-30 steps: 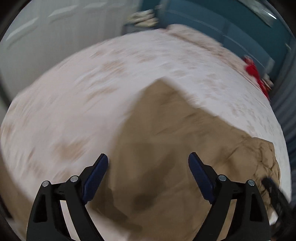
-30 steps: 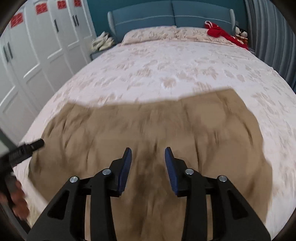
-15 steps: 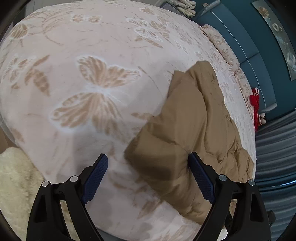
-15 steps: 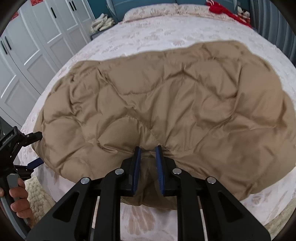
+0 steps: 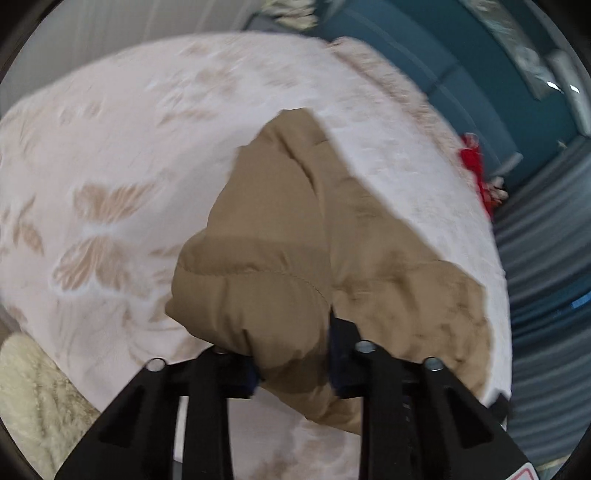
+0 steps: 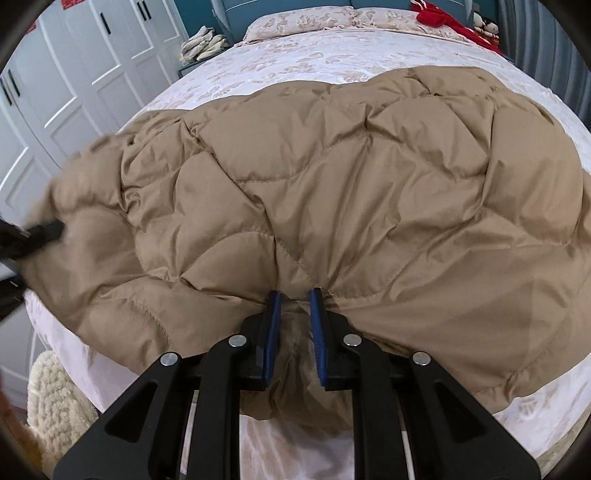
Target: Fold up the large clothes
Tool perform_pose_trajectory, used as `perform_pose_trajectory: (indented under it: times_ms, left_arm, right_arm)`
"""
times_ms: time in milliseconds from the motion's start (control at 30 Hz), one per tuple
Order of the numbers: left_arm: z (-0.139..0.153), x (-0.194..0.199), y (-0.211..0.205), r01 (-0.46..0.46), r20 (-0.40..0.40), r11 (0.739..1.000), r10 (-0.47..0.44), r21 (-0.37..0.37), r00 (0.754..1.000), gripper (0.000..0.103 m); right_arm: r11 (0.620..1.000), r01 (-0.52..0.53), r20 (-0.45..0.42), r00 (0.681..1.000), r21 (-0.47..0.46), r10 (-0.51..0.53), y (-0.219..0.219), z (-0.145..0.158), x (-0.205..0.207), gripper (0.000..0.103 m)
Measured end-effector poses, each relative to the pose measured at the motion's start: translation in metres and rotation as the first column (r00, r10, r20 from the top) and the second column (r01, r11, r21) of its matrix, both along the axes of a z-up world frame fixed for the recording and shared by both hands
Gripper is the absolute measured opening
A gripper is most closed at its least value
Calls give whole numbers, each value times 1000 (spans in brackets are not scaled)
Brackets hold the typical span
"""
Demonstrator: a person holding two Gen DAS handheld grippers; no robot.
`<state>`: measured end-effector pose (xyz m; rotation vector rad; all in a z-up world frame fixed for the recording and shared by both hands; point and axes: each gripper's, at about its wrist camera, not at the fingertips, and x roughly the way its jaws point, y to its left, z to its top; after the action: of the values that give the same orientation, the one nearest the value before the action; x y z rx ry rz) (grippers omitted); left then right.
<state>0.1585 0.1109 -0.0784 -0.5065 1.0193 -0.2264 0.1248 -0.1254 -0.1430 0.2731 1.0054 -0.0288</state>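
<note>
A large tan quilted down coat (image 6: 351,192) lies spread across the near end of a bed with a pale butterfly-print cover (image 6: 295,62). My right gripper (image 6: 295,314) is shut on the coat's near edge at the middle, fabric bunched between its blue pads. My left gripper (image 5: 291,354) is shut on a puffy corner of the coat (image 5: 280,266) at its left end, lifting it a little off the bed. The left gripper also shows in the right wrist view (image 6: 33,236) at the coat's left edge.
White wardrobe doors (image 6: 74,74) stand left of the bed. A blue headboard, pillows (image 6: 303,20) and a red item (image 6: 439,16) are at the far end. A cream fluffy rug (image 6: 55,398) lies on the floor by the near left corner. Grey curtains (image 5: 546,258) hang on the right.
My left gripper has closed on the coat's left corner and raised it; half a second ago it was open above it. My right gripper closed on the near edge a second ago and still holds it.
</note>
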Motion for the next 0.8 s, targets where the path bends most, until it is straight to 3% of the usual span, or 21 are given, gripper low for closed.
perform_pose_trajectory:
  times_ms: [133, 233, 300, 400, 567, 700, 800]
  left_arm:
    - [38, -17, -28, 77, 78, 997, -77, 1, 994, 16]
    - [63, -29, -48, 122, 134, 991, -127, 45, 983, 15]
    - [73, -33, -57, 149, 139, 988, -155, 48, 978, 15]
    - [80, -35, -66, 143, 146, 988, -151, 66, 978, 14]
    - [89, -42, -56, 141, 154, 990, -143, 23, 978, 12]
    - [92, -49, -37, 115, 163, 992, -124, 60, 979, 11]
    - [97, -48, -12, 70, 164, 995, -80, 66, 983, 10]
  right_arm:
    - [1000, 3, 1, 1000, 29, -3, -6, 6, -7, 15]
    - [996, 57, 45, 997, 66, -60, -21, 36, -31, 17]
    - [993, 86, 72, 993, 82, -92, -38, 50, -52, 17]
    - [983, 146, 24, 988, 114, -150, -66, 44, -75, 17]
    - [961, 162, -43, 987, 225, -156, -73, 16, -82, 15]
    - [970, 107, -49, 994, 219, -98, -51, 18, -73, 11]
    - [965, 74, 19, 997, 250, -81, -41, 38, -79, 10]
